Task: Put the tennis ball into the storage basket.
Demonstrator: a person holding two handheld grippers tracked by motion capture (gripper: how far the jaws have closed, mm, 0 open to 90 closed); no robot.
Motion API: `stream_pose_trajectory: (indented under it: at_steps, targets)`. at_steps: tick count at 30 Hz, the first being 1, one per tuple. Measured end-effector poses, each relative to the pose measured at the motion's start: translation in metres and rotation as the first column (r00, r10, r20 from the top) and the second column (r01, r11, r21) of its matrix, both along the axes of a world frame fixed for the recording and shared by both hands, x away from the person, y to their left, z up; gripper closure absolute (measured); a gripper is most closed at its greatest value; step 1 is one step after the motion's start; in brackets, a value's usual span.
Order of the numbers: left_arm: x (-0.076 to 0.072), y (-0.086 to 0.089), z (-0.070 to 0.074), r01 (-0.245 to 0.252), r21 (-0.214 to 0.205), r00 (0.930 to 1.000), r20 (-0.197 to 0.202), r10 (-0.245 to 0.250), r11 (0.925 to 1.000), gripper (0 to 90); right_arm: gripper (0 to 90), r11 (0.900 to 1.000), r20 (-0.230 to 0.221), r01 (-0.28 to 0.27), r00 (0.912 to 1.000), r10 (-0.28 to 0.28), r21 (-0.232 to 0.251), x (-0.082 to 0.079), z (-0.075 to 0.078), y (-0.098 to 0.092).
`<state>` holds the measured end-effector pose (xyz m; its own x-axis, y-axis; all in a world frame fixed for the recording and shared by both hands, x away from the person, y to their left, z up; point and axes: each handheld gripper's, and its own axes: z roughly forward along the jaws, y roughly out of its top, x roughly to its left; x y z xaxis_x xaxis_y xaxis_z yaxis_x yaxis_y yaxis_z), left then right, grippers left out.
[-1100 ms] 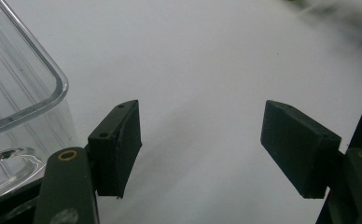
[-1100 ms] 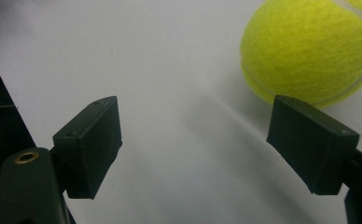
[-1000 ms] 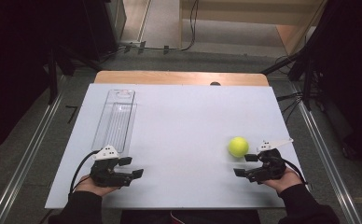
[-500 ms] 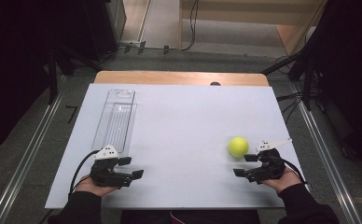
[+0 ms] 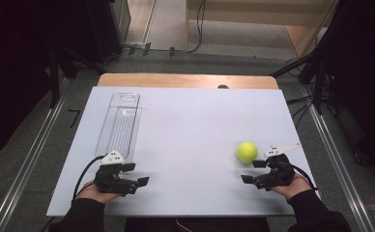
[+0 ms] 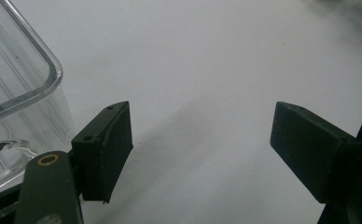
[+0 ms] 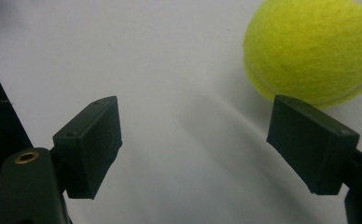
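Your right gripper (image 5: 253, 170) rests low on the white table (image 5: 190, 130) near its front right corner, its jaws spread wide apart and gripping nothing. Your left gripper (image 5: 136, 174) rests near the front left corner, jaws likewise wide apart and empty. Compared with half a second and a second ago, nothing has moved: both grippers, the tennis ball and the container sit in the same places.

From above, the yellow tennis ball (image 5: 247, 152) lies on the table just beyond and beside your right gripper, not between its jaws. In the right gripper view the ball (image 7: 309, 46) sits past the right-hand jaw, close to it; whether they touch is hard to tell, and the ball's top and right side are cut off by the frame.

A clear plastic container (image 5: 120, 124) lies lengthwise just beyond your left gripper. In the left gripper view only its rounded corner (image 6: 20, 93) is seen, beside the left-hand jaw. Your sleeves are cut off at the bottom edge.
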<state>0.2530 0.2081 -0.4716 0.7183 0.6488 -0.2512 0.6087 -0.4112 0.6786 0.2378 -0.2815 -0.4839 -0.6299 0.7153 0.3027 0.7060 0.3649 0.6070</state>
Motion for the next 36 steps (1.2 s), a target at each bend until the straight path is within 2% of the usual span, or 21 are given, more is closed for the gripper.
stream_pose_trajectory:
  at_steps: [23, 36]
  targets:
    - [0.000, 0.000, 0.000, -0.001, -0.011, 1.0000, 0.002, 0.001, 0.9999, 21.6, 15.8, 1.0000, -0.002, -0.001, 1.0000, 0.001, -0.004, -0.001, 0.001, -0.001]
    - [0.000, 0.000, 0.000, 0.003, -0.007, 1.0000, 0.003, -0.003, 1.0000, 21.6, 15.8, 0.9990, 0.039, 0.039, 0.9984, -0.040, 0.023, -0.001, 0.017, -0.009]
